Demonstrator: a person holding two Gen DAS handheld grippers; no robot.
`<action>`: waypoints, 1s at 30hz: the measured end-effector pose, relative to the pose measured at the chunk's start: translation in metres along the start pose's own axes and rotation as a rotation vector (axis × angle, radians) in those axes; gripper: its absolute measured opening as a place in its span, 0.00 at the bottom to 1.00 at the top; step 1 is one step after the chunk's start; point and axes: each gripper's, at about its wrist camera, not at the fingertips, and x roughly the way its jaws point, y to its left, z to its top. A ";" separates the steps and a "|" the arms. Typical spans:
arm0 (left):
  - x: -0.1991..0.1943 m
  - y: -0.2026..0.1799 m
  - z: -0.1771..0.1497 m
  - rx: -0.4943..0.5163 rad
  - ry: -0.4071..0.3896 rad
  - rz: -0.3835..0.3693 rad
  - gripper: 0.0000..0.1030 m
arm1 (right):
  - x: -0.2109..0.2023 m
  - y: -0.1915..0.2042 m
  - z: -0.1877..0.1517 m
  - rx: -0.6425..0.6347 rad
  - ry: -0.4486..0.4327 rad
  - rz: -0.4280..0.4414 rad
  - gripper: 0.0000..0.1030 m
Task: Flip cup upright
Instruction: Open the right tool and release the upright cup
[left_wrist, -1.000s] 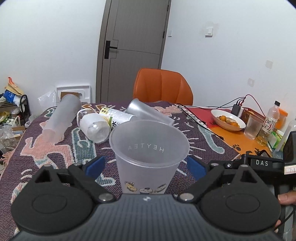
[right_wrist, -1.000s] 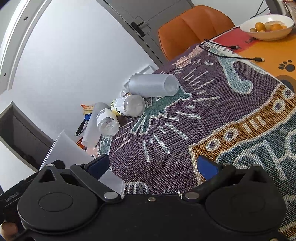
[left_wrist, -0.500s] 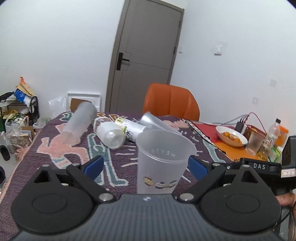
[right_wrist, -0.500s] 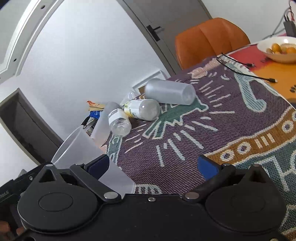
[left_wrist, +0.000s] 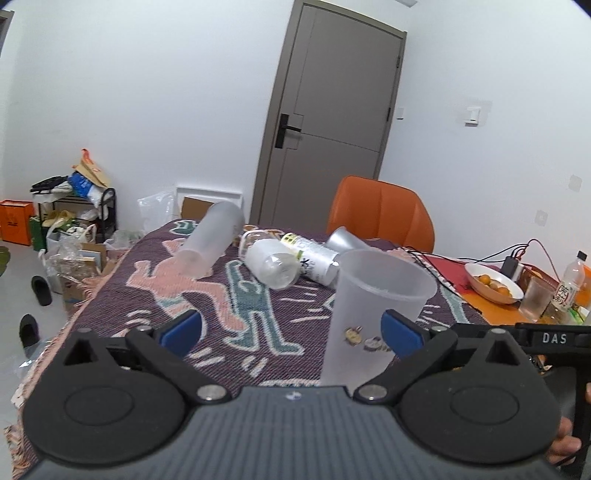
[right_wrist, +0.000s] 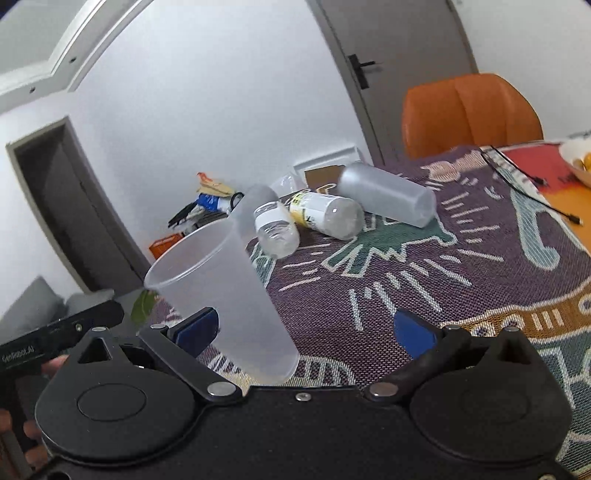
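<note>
A frosted plastic cup (left_wrist: 373, 314) with small printed figures stands upright, mouth up, on the patterned cloth (left_wrist: 236, 317). It shows in the right wrist view too (right_wrist: 225, 295). My left gripper (left_wrist: 291, 328) is open, and the cup stands close to its right finger (left_wrist: 400, 332). My right gripper (right_wrist: 306, 328) is open and empty, with the cup just by its left finger (right_wrist: 197, 328).
Further back on the cloth lie a tall frosted cup (left_wrist: 210, 240), two plastic bottles (left_wrist: 273, 262) and a grey tumbler (right_wrist: 384, 194). An orange chair (left_wrist: 380, 214) stands behind. A fruit bowl (left_wrist: 493, 282), glass and cables are at right.
The left gripper has pulled back and swung left, so the cup now sits toward its right finger. The right view has turned and the cup has come into it.
</note>
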 end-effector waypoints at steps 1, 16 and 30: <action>-0.001 0.001 -0.002 0.004 0.005 0.008 1.00 | -0.001 0.003 -0.001 -0.015 0.006 0.002 1.00; -0.015 0.008 -0.024 0.017 0.074 0.077 1.00 | -0.018 0.015 -0.017 -0.107 0.049 0.012 1.00; -0.018 0.006 -0.025 0.040 0.091 0.080 1.00 | -0.025 0.014 -0.019 -0.127 0.034 -0.004 1.00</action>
